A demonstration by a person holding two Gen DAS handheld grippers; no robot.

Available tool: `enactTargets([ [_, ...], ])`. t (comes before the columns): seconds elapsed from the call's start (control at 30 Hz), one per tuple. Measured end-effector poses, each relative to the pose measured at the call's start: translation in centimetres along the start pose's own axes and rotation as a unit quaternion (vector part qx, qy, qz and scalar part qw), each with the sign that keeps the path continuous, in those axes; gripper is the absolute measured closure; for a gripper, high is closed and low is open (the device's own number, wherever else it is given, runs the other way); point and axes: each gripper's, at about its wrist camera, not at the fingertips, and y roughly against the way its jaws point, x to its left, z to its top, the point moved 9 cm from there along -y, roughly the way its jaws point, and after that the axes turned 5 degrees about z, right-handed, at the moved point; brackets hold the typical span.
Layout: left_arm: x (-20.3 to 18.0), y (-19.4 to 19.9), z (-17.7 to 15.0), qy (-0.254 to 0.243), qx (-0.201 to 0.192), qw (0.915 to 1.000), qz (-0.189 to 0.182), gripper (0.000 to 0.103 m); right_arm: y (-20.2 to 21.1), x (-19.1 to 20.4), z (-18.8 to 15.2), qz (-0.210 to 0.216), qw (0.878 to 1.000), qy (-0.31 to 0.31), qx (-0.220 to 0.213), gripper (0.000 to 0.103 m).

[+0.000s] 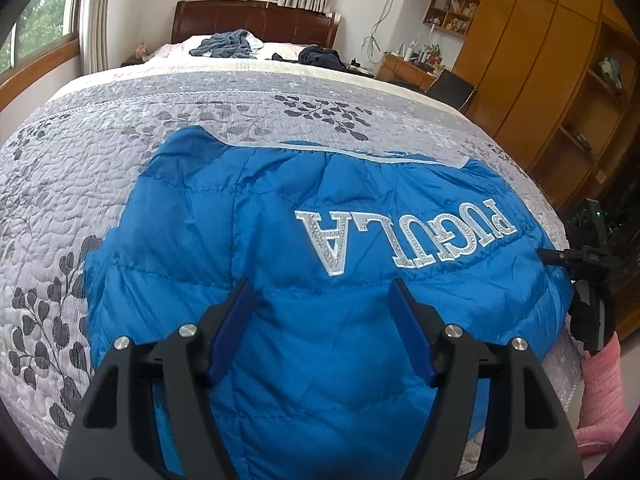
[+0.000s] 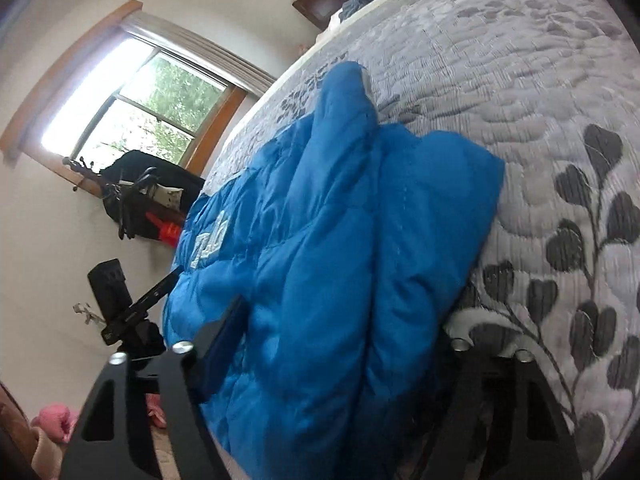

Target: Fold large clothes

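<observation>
Jacket [image 1: 320, 280]: blue quilted down garment, lying on the grey leaf-patterned bedspread [image 1: 120, 152] near the foot of the bed, back uppermost, its silver lettering [image 1: 404, 236] reading upside down from the left wrist view. Left gripper [image 1: 320, 332] hovers over the near portion, jaws spread with padded cloth showing between them, nothing pinched. Right gripper [image 2: 340, 364] sits at the garment's side edge; in its own view one jaw lies on top of the bunched fabric and the other is hidden below it. Whether it is clamped cannot be determined. Judgement: this placement suits lifting the side panel inward for a fold.
</observation>
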Motion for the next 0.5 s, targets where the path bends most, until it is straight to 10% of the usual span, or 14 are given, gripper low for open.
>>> enactTargets([
  [0.17, 0.0, 0.0, -0.2, -0.004, -0.003, 1.0000, -0.004, 0.034, 0.9, 0.5, 0.2, 0.012, 1.000, -0.012, -0.010, 0.061],
  [0.5, 0.0, 0.1, -0.1, -0.003, -0.009, 0.9998, -0.020, 0.031, 2.6, 10.0, 2.9, -0.063, 0.994, 0.087, -0.021, 0.068],
])
